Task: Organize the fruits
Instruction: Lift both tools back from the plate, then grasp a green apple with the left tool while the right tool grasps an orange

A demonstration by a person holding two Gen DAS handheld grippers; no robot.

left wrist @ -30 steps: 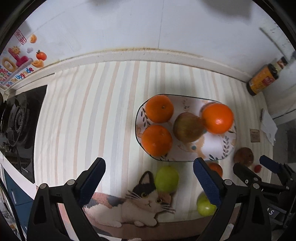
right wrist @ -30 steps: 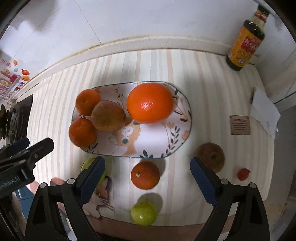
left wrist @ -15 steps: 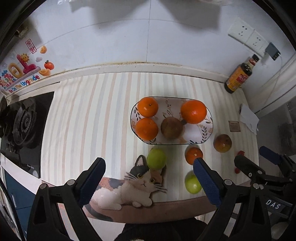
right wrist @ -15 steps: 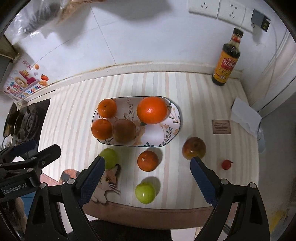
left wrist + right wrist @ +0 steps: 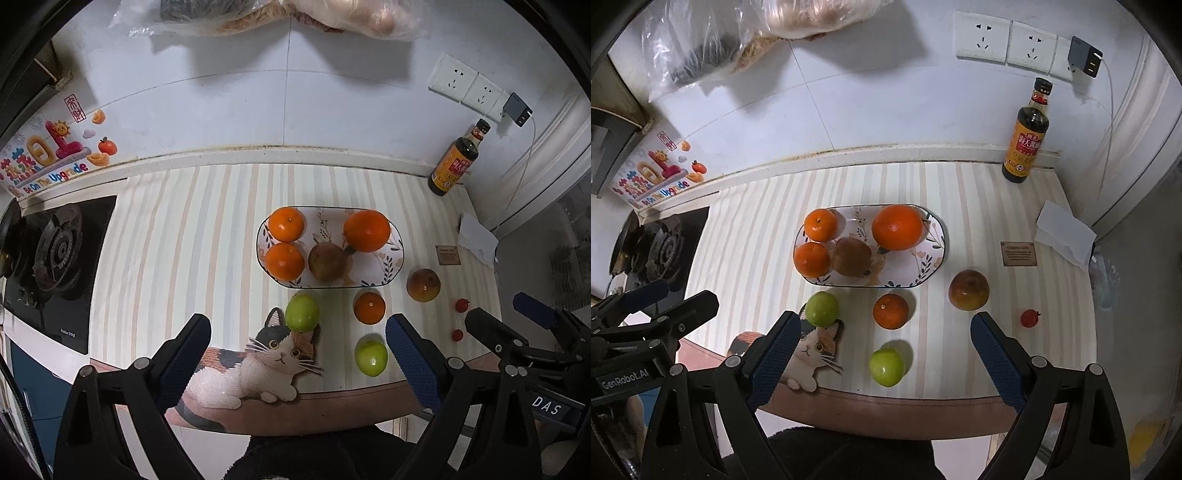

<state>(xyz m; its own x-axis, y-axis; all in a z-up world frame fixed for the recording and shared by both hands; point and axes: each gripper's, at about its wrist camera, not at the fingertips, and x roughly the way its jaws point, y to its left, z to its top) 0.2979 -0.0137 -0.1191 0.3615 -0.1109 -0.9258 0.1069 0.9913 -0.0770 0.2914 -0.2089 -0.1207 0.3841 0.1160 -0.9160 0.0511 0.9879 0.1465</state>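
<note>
Left gripper [image 5: 298, 345]: jaws wide, holding nothing, above counter's near edge.
Right gripper [image 5: 884, 347]: jaws wide, holding nothing.
Plate [image 5: 934, 236]: well ahead of both jaw pairs; carries big orange [image 5: 897, 227], two small oranges, brownish fruit [image 5: 852, 256].
Loose fruit, right view: green apple [image 5: 887, 367] between the jaws; small orange [image 5: 891, 311] just ahead; second green apple [image 5: 822, 308] ahead of left pad, on cat mat [image 5: 812, 350]; reddish apple [image 5: 969, 289] ahead of right pad.
Cherry tomato [image 5: 1030, 318]: outside right pad.
</note>
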